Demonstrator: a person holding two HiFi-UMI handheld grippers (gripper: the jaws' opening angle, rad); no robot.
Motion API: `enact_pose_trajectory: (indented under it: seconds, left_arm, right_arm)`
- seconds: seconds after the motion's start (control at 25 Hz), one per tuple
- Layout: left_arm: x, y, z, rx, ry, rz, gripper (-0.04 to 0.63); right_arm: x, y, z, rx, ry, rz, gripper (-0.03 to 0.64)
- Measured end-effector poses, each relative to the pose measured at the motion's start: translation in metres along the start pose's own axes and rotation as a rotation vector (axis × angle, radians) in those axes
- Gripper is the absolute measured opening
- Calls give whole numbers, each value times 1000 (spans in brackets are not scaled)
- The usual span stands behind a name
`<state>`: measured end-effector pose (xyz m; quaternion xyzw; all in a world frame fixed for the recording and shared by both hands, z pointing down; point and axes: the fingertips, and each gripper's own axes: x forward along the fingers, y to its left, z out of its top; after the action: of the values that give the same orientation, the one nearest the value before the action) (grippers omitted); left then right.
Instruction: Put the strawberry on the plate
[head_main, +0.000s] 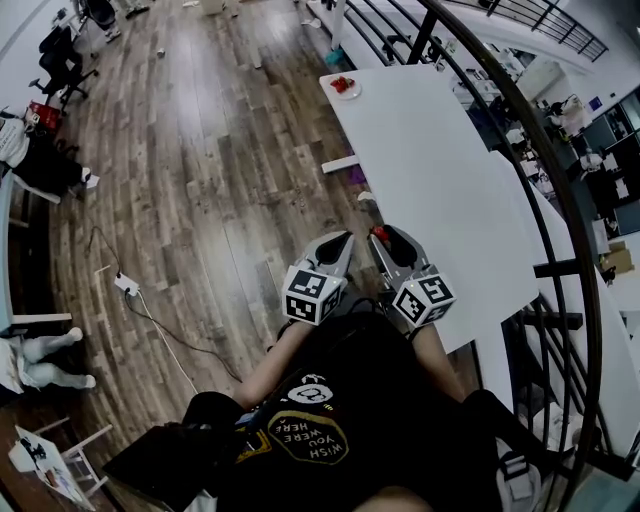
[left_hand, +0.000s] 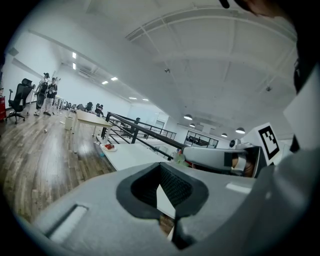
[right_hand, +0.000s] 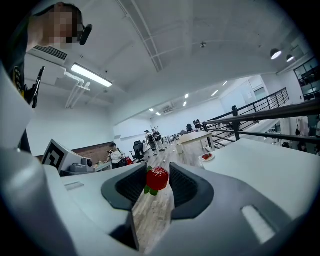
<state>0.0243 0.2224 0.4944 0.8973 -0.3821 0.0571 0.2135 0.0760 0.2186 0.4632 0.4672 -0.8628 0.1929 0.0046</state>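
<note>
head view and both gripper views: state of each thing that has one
right tool: shut on the strawberry
left tool: shut, nothing between its jaws
strawberry: in the air, not yet on the plate
plate: at the table's far end, red fruit on it

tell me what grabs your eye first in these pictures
A red strawberry with green leaves sits pinched between the jaws of the right tool, by the near side edge of a long white table. At that table's far end stands a small white plate holding something red.
</note>
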Motion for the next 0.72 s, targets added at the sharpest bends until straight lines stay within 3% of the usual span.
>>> enact_pose_trajectory:
  seconds: [0.36, 0.72]
  left_arm:
    - [28, 34, 24, -3, -5, 45, 2]
    - [96, 43, 63, 76, -24, 42, 2]
  right_arm:
    - [45, -21, 16, -8, 5, 51, 147]
    - [70, -67, 45, -25, -20, 76, 147]
